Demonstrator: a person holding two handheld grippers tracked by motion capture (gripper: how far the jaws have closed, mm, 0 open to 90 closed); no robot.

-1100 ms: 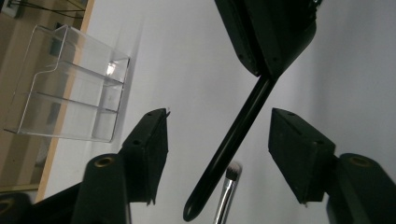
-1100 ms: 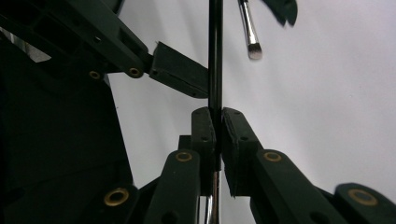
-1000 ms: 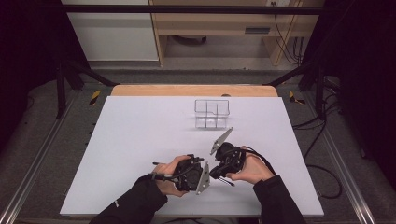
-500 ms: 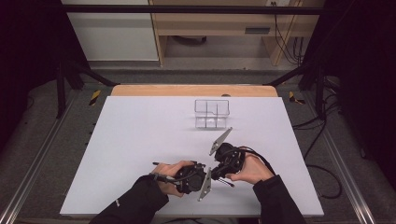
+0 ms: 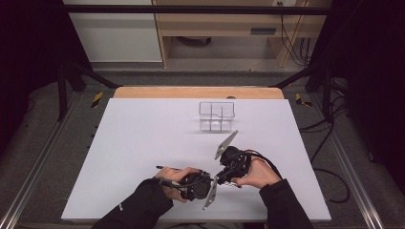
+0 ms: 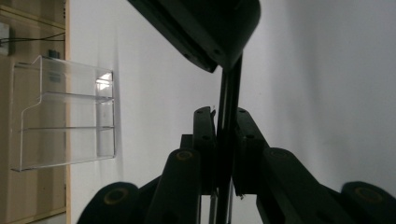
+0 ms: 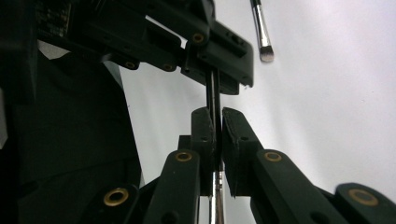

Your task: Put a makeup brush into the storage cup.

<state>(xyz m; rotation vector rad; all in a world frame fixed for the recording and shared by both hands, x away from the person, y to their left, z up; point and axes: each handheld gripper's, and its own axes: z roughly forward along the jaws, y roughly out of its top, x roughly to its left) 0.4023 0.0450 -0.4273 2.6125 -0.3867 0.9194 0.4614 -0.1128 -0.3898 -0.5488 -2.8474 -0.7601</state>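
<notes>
Two hands reach in from the near edge of a flat, matte white surface (image 5: 143, 143), each holding a black two-jaw claw, and the two claws meet close together near that edge.

In the left gripper view, the left claw (image 6: 224, 135) has its jaws drawn narrow, pressed from both sides against a thin, dark, straight rod (image 6: 229, 116). The rod runs up between the jaws to the black body of the other gripper (image 6: 210, 32) just above.

In the right gripper view, the right claw (image 7: 215, 135) is likewise nearly closed, pinching the same slim rod (image 7: 212, 93). Its lower stretch between the arms looks like shiny silver metal, and it rises dark toward the left gripper's black jaws directly ahead. Whether this rod is a brush handle I cannot tell.

Beyond them a small makeup brush with a silver metal ferrule and a soft grey bristle tip (image 7: 262, 37) lies on the surface, apart from both claws.

From the high view, the left claw (image 5: 210, 183) and right claw (image 5: 224, 171) sit just beside each other, each with a grey three-cornered plate. Farther back, near the middle of the surface, stands a clear plastic organiser with several open compartments (image 5: 217, 116), well apart from the hands. The left gripper view shows it as a transparent, stepped acrylic box (image 6: 65, 112).
</notes>
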